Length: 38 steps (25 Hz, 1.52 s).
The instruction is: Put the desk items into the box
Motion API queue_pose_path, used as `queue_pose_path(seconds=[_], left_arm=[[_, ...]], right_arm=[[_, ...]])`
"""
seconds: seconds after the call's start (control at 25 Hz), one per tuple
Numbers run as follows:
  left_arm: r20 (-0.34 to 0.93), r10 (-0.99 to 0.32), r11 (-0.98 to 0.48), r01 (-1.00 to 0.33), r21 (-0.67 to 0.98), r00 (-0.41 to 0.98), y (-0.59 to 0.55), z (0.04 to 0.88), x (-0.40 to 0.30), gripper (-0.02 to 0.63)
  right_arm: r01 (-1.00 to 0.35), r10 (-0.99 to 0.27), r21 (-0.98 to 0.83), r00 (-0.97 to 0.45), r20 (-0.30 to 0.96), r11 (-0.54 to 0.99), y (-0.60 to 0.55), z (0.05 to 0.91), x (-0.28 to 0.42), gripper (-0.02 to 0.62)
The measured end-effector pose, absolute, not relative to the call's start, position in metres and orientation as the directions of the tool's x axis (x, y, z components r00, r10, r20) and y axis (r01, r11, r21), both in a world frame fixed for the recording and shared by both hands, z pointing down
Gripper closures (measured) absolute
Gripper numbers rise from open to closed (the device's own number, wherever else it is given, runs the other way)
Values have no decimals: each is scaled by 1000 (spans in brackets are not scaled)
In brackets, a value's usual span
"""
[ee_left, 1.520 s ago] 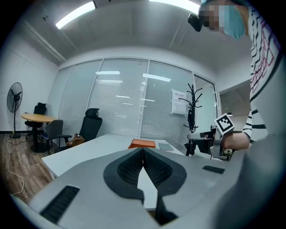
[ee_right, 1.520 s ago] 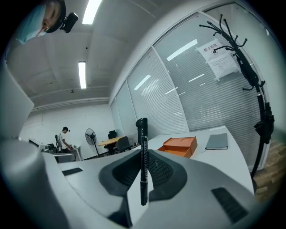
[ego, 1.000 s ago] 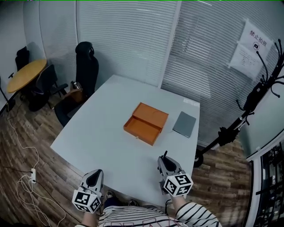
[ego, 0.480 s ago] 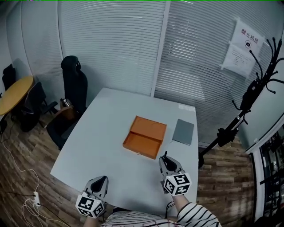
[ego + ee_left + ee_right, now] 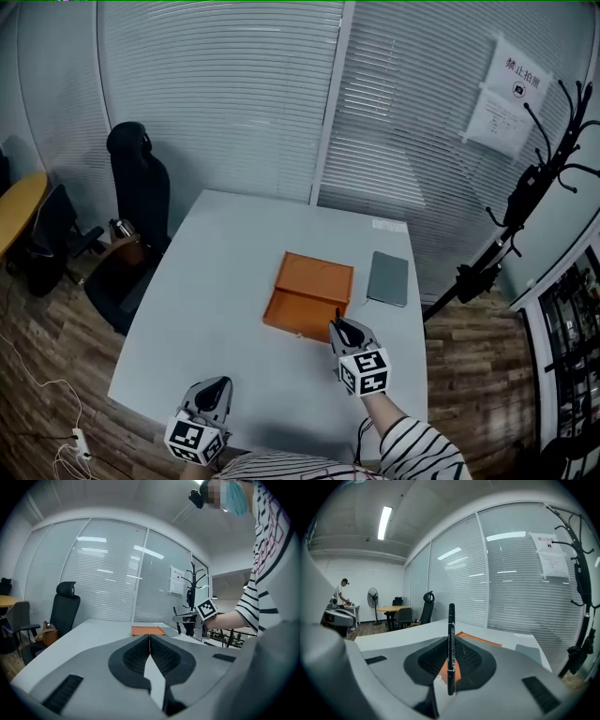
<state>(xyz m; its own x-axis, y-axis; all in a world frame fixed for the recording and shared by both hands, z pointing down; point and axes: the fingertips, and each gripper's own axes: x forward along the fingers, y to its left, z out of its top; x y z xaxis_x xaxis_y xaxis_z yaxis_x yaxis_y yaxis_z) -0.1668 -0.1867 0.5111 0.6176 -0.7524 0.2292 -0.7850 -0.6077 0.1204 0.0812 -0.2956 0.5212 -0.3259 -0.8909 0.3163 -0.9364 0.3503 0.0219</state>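
Blind-lined office, pale worktop (image 5: 216, 281) at centre. Black marker (image 5: 451, 644) pinched upright in right tongs (image 5: 337, 323), barely parted, just enough to clamp the barrel. Held over the near edge of the open orange box (image 5: 309, 295), probably for dropping in. Grey notebook (image 5: 388, 278) flat just beside the box, seemingly 1 item left to pack. Left tongs (image 5: 149, 637) pressed together, empty, low at the near worktop edge, likely kept clear.
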Motion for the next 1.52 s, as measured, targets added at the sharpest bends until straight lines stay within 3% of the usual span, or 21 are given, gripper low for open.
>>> queue_pose_path(seconds=[0.64,1.0,1.52], left_arm=[[262,-746,-605,-787,119,613,-227,537,-202,583],[278,-715,-628,-764,148,641,-239,551,-192,583],[291,-699,-628,-755,187,653,-256,564,-190,583]], right_arm=[[-868,-786,235,-243,568,438,-376,601,63,535],[-775,-638,243,-253,728,584,-397,653,53,535],[-702,-479,200,-225,849,684,-421,699,42,535]])
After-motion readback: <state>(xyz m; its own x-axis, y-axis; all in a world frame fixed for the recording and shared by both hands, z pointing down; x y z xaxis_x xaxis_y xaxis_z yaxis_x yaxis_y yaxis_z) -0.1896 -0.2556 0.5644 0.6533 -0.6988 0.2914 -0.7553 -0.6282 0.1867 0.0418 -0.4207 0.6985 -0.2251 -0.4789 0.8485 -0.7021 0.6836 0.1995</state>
